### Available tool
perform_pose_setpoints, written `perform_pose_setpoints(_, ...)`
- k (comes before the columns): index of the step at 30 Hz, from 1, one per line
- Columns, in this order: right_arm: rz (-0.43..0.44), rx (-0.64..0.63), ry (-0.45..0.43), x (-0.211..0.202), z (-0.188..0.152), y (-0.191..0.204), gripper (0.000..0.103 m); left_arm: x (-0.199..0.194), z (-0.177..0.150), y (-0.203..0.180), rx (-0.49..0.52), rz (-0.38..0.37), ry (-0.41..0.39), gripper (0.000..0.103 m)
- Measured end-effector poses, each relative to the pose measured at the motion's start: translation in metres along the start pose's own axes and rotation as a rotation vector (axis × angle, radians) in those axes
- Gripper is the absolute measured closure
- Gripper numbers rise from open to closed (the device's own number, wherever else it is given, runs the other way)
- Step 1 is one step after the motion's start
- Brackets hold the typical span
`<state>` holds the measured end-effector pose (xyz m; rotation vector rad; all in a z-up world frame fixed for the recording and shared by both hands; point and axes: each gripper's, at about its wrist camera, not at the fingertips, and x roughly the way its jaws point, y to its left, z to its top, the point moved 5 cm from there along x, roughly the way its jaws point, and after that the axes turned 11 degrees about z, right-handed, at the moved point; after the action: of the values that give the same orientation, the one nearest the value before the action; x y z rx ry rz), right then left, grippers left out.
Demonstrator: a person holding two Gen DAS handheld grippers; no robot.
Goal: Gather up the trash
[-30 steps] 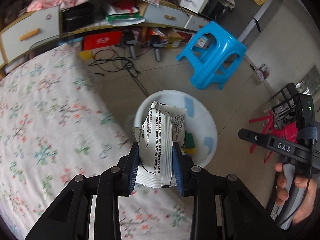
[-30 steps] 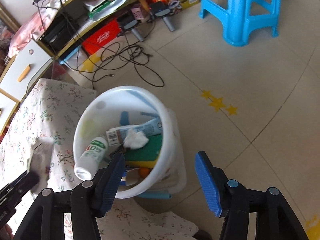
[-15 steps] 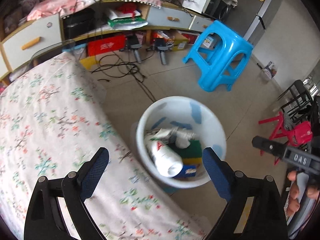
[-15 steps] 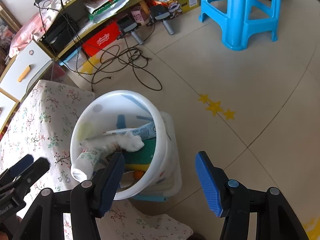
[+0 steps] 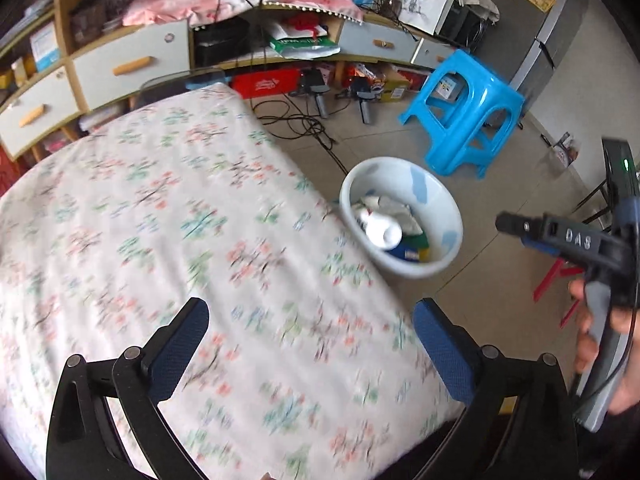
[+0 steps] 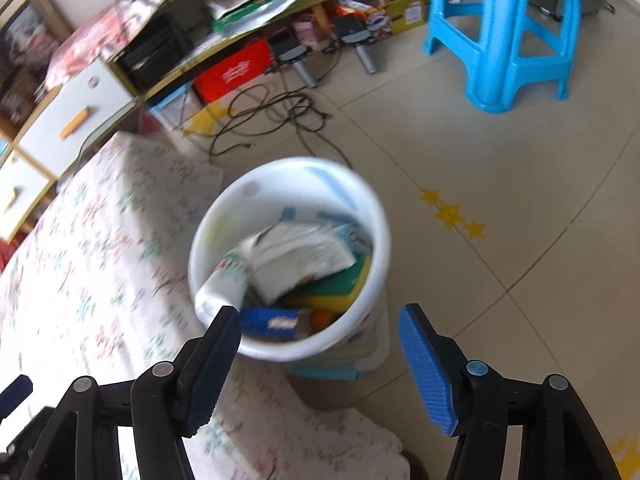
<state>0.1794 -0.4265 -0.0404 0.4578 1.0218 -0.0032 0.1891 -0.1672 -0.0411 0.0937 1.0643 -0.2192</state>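
Left gripper [image 5: 310,344] has just been opening: its jaws stand spread wide with nothing between them, over the floral tablecloth [image 5: 160,220]. Up and to its right, well apart, the white bin [image 5: 402,264] sits on the floor just beside the cloth's edge. Inside lies a white bottle [image 5: 382,230], cap end toward the camera, long axis slanting up-left; the wrapper [image 5: 394,210] behind it is blurred. At the right edge a hand [image 5: 604,344] holds the other tool, cut off.

Right gripper [image 6: 320,342], its jaws also just widening, is empty above the bin's [image 6: 376,216] near rim. Motion blur smears the contents: the wrapper [image 6: 304,260] lies flat across the bottle [image 6: 224,284], which slants from lower left to upper right.
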Motion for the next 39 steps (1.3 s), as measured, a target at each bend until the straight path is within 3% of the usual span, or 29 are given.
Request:
perform_pose_setpoints(3,0.02,-0.04,-0.006,-0.016,-0.009,0.024,0.019,-0.022,-0.017,0.013,-0.023,0.027,-0.007,0.0)
perform_pose_setpoints(8,0.058,-0.157,-0.023,-0.049,-0.041,0.075,0.012,-0.064,-0.045,0.035,-0.063,0.101,-0.068,0.0)
perform_pose_setpoints(17,0.107,-0.31,-0.088,-0.077,-0.117,0.129,0.008,-0.105,-0.096,0.069,-0.167,0.133,-0.161,0.0)
perform_pose_setpoints(23,0.106,-0.299,-0.133,-0.067,-0.135,0.136,0.008,-0.106,-0.121,0.091,-0.199,0.175,-0.166,0.0)
perform_pose_setpoints(27,0.056,-0.301,-0.172,-0.06,-0.14,0.134,0.008,-0.104,-0.127,0.106,-0.227,0.184,-0.157,0.0)
perform_pose_setpoints(39,0.051,-0.281,-0.147,-0.043,-0.144,0.136,0.008,-0.103,-0.137,0.119,-0.256,0.205,-0.16,0.0)
